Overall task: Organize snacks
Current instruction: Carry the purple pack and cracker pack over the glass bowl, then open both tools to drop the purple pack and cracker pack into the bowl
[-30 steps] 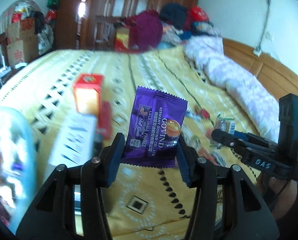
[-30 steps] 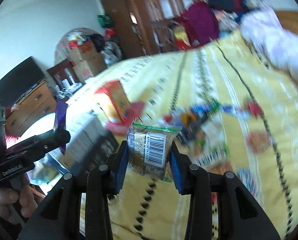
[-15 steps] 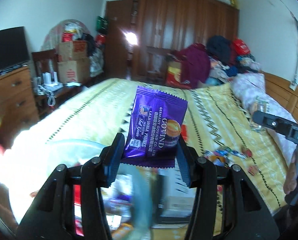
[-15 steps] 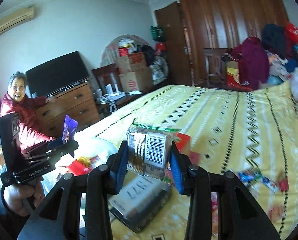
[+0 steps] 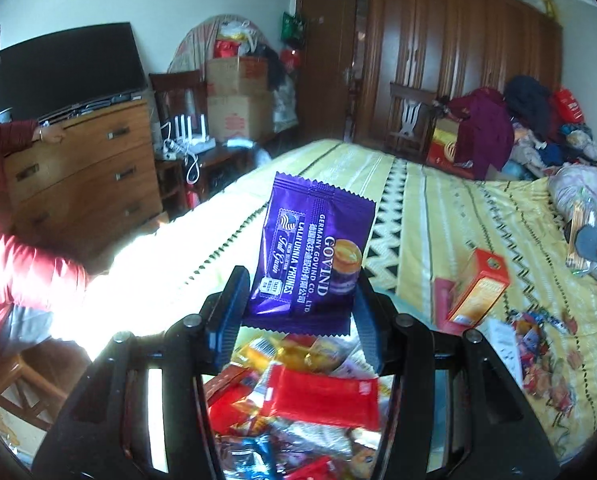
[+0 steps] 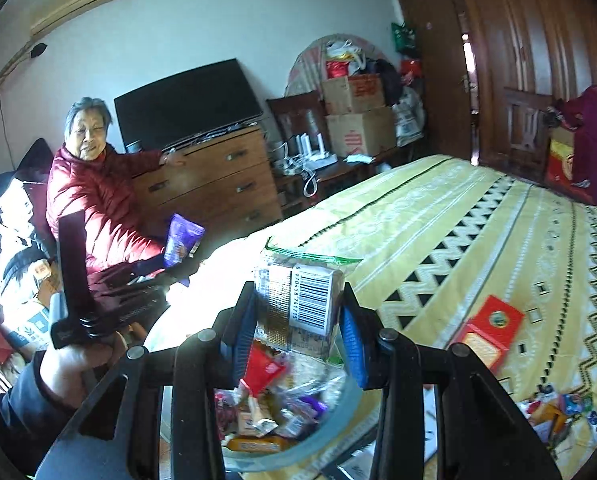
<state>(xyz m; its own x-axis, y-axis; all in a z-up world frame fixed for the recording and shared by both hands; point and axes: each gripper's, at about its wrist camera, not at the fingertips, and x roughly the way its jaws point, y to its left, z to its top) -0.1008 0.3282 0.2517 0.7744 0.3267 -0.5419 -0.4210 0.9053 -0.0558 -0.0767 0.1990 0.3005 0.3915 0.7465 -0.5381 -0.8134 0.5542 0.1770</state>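
Both hands had swung away from the loose snacks on the bed (image 5: 478,208) and now hung over the clear tub (image 6: 338,412) of snacks at lower centre. The left gripper (image 5: 298,312) clamped the purple prune packet (image 5: 314,252); the right gripper (image 6: 298,328) clamped a barcoded clear packet (image 6: 302,300). Dropping both in looked next.

two tongs (image 5: 298,312), two held packets (image 5: 314,248)

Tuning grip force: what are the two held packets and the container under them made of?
Purple packet: glossy plastic film, probably; sheen, serrated edge. Barcoded packet: clear crinkly wrap, see-through top, metallic-looking contents. Container: translucent bluish plastic, apparently; snacks show through its wall.
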